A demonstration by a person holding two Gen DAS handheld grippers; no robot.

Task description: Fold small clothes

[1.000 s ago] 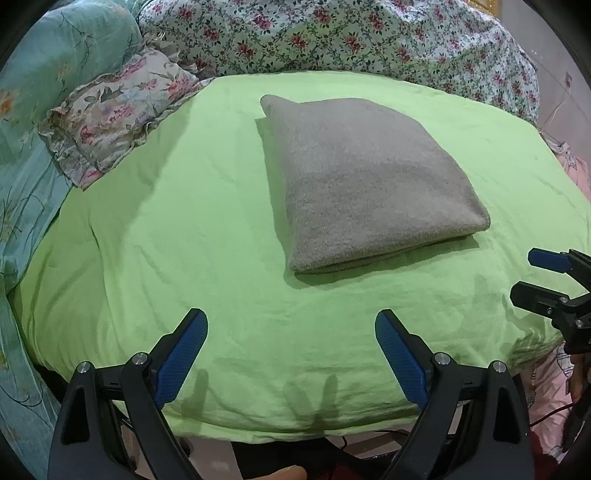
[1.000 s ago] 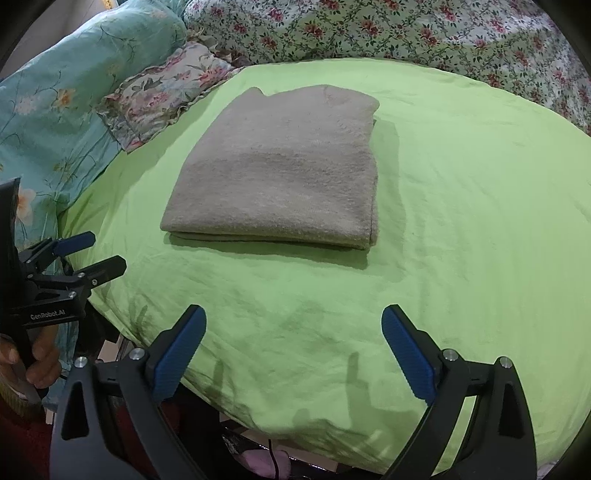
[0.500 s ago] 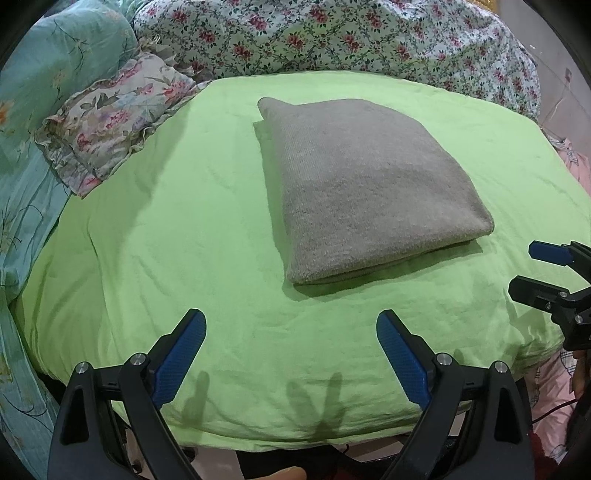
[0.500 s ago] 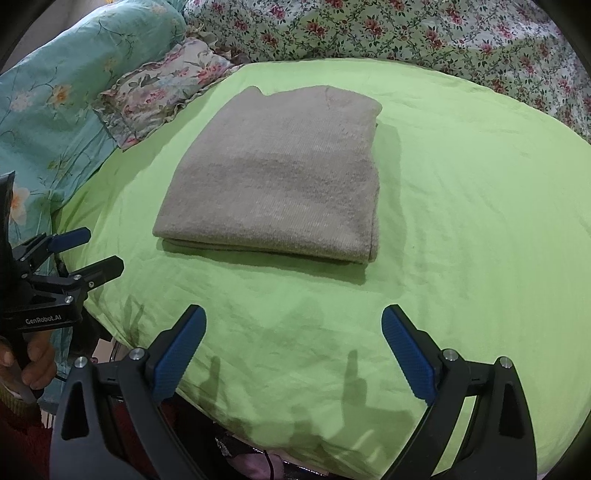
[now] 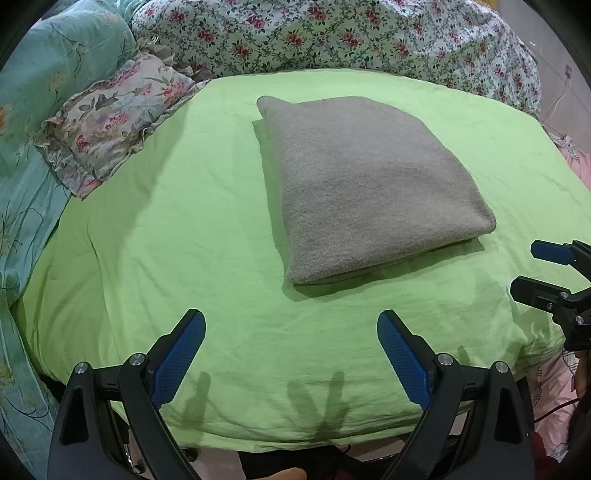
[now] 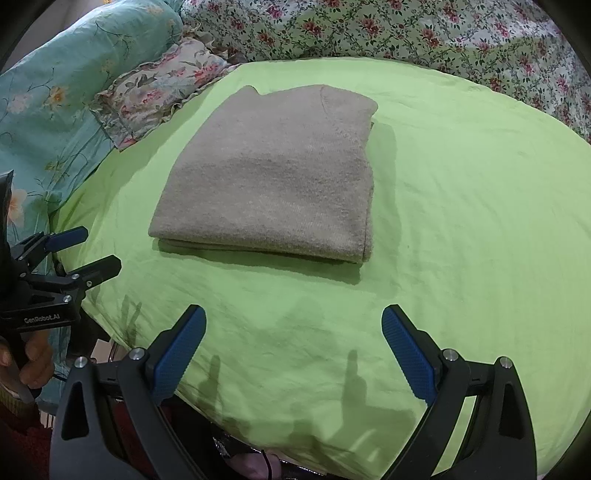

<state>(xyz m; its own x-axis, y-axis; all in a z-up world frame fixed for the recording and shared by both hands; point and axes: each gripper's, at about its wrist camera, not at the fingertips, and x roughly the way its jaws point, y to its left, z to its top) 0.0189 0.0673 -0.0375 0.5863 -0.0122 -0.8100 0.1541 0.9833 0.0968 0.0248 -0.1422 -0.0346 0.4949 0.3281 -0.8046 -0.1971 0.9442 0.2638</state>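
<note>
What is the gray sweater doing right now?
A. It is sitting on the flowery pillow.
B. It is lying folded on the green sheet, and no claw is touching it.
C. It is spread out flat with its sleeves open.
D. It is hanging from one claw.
B: the gray sweater lies folded on the green sheet, with the left claw and right claw both open and apart from it.

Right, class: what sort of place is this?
Most likely a bedroom: a folded grey knitted garment lies on a lime-green bedsheet, beside a frilled floral pillow and flowered quilt.
</note>
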